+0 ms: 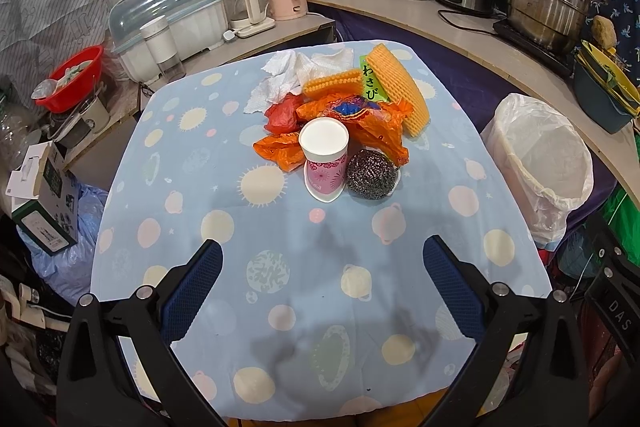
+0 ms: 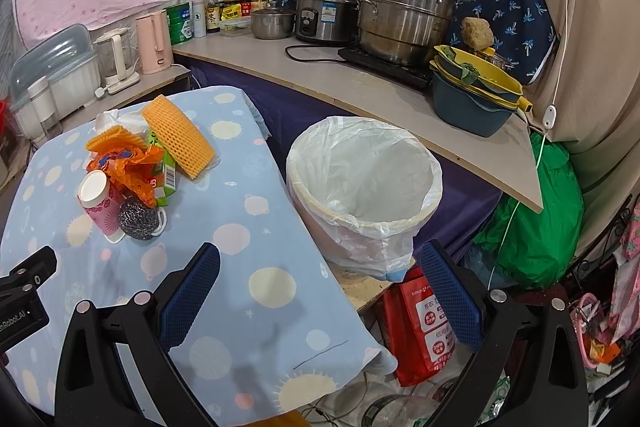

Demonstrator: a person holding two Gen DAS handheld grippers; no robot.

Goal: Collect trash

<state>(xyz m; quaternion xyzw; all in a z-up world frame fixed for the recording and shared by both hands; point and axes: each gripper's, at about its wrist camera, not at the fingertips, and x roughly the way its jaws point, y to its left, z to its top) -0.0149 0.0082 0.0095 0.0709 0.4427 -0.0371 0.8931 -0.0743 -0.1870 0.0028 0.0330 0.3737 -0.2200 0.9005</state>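
Observation:
A pile of trash lies mid-table on the blue patterned cloth [image 1: 280, 267]: a pink paper cup [image 1: 324, 157], a steel scourer [image 1: 371, 174], crumpled orange plastic bags [image 1: 360, 119], orange foam netting [image 1: 398, 89], a green wasabi box [image 1: 371, 79] and white tissue [image 1: 288, 75]. The pile also shows in the right wrist view, with the cup [image 2: 98, 205] and scourer [image 2: 138, 219]. A bin lined with a white bag [image 2: 364, 187] stands right of the table. My left gripper [image 1: 322, 287] is open and empty, short of the pile. My right gripper [image 2: 320, 291] is open and empty over the table's right edge.
A curved counter [image 2: 360, 87] behind carries steel pots [image 2: 404, 7], a rice cooker [image 2: 324, 13], kettles, bottles and stacked basins [image 2: 472, 95]. A dish rack [image 1: 168, 19] and red bowl [image 1: 72, 79] stand left. Red bag [image 2: 424, 323] and green bag [image 2: 536, 219] sit on the floor.

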